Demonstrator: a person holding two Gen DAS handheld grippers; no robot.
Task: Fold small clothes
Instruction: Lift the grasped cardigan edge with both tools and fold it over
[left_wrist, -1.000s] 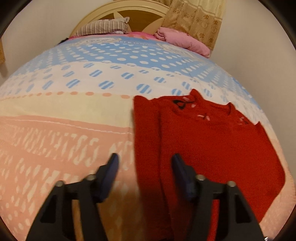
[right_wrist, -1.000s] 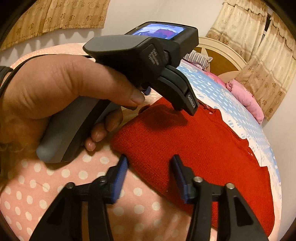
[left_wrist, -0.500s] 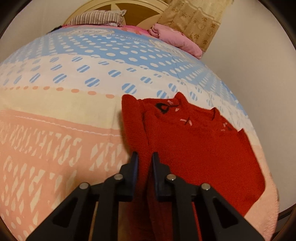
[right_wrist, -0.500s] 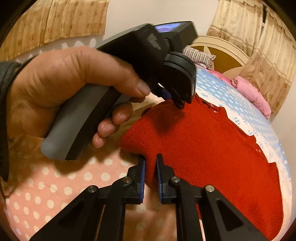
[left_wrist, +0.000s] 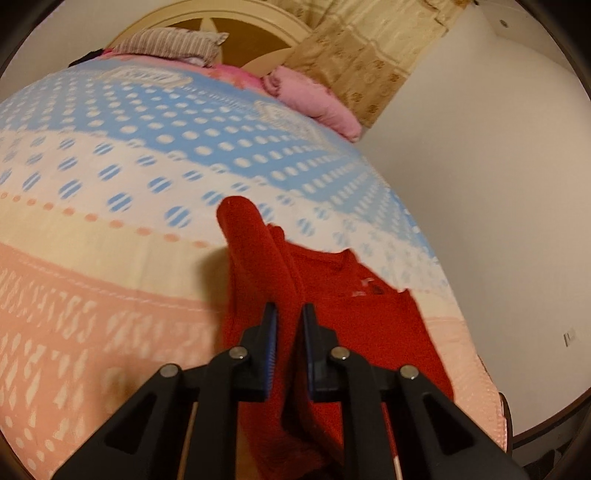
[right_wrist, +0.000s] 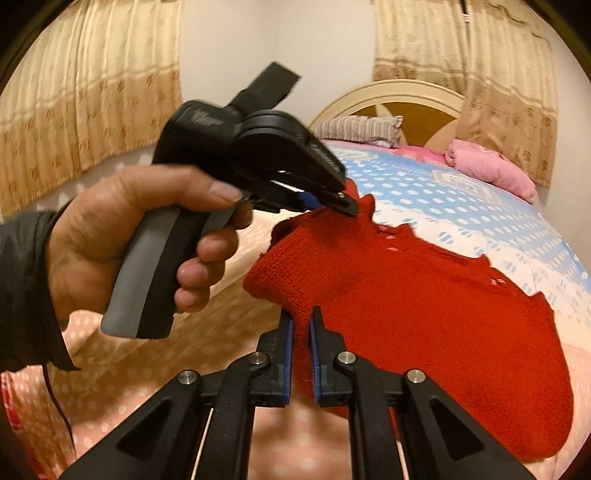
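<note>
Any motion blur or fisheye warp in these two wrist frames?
Left wrist view: bedspread pattern smeared by motion, bed bulging from fisheye, red sweater fairly sharp. Right wrist view: left gripper and curtains blurred, right gripper crisp, dark vignette at corners.

The sweater (left_wrist: 369, 332) lies on the bed (left_wrist: 110, 184), pillows (left_wrist: 170, 46) behind it.

Both views look forward along their own claws, close above the bed (left_wrist: 110, 155), facing the headboard (right_wrist: 391, 92) at the frame's top; both share the red sweater (right_wrist: 424, 295) at lower centre
</note>
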